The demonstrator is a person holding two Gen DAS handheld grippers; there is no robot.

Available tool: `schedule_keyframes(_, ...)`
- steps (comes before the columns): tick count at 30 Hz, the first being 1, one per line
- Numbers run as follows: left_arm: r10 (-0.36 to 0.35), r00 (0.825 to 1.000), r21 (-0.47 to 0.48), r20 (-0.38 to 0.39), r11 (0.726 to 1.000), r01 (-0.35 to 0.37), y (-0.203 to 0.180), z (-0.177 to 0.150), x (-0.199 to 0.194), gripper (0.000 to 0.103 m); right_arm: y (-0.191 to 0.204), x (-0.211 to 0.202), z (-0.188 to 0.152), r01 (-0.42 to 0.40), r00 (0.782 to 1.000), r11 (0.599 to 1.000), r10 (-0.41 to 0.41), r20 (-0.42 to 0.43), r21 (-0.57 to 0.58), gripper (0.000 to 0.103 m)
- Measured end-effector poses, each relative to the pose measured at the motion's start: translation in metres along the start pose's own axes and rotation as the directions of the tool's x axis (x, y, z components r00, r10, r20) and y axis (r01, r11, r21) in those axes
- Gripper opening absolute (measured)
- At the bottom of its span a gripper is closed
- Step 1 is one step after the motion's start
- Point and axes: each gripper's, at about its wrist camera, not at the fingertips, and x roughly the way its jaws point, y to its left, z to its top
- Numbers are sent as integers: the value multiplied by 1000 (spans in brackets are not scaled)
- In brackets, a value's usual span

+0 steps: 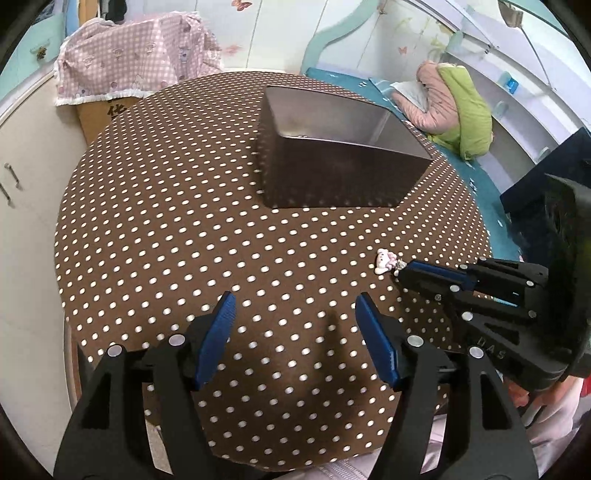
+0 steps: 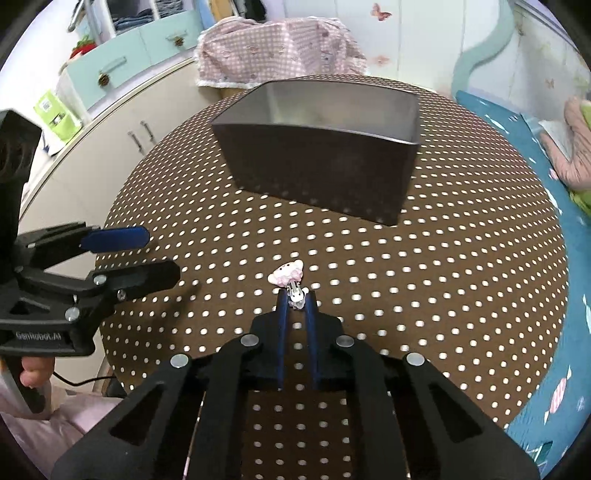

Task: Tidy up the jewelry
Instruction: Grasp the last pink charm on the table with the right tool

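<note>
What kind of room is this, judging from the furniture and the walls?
Probably a child's bedroom at home. A bed with a teal sheet stands beside the round polka-dot table, butterfly stickers decorate the wall, and mint-green drawers with pinecone knobs stand behind the table.

The square dark metal box (image 2: 325, 162) at upper centre has a brushed, dully shining inside, and it stands on a matt brown cloth with white dots (image 2: 443, 295). At lower centre, the small pink-and-white glossy plastic charm (image 2: 286, 275) sits between ribbed blue rubbery pads (image 2: 282, 321) on matt black plastic fingers.
</note>
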Motion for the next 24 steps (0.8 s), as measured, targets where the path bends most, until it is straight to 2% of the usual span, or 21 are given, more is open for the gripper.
schedule_keyframes(3,-5,1000,22,6,1000,5,-9,5,1,68,-9,-12,2,-27,999,999,26,26,37,8)
schedule_keyframes(7,-18,1000,39,22,999,17,-19,14,0,68,-17,-28,11,-26,997,998,22,68,60,6)
schedule_keyframes(13,-24,998,55,51,998,21,-28,36,-4,67,-26,-47,25,-23,991,999,17,133,41,5)
schedule_keyframes(17,-30,996,44,85,999,27,-25,50,-13,67,-22,-41,25,-19,992,1000,16,123,23,10)
schedule_keyframes(18,-26,995,37,93,999,23,-24,54,-14,67,-20,-34,24,-12,995,1000,11,103,15,14)
schedule_keyframes(20,-17,995,26,102,1000,14,-19,58,-17,67,-16,-20,22,16,998,1000,-17,65,5,28)
schedule_keyframes(24,-7,995,11,103,1000,6,-12,60,-19,68,-6,-1,21,19,999,1000,-18,30,-23,31)
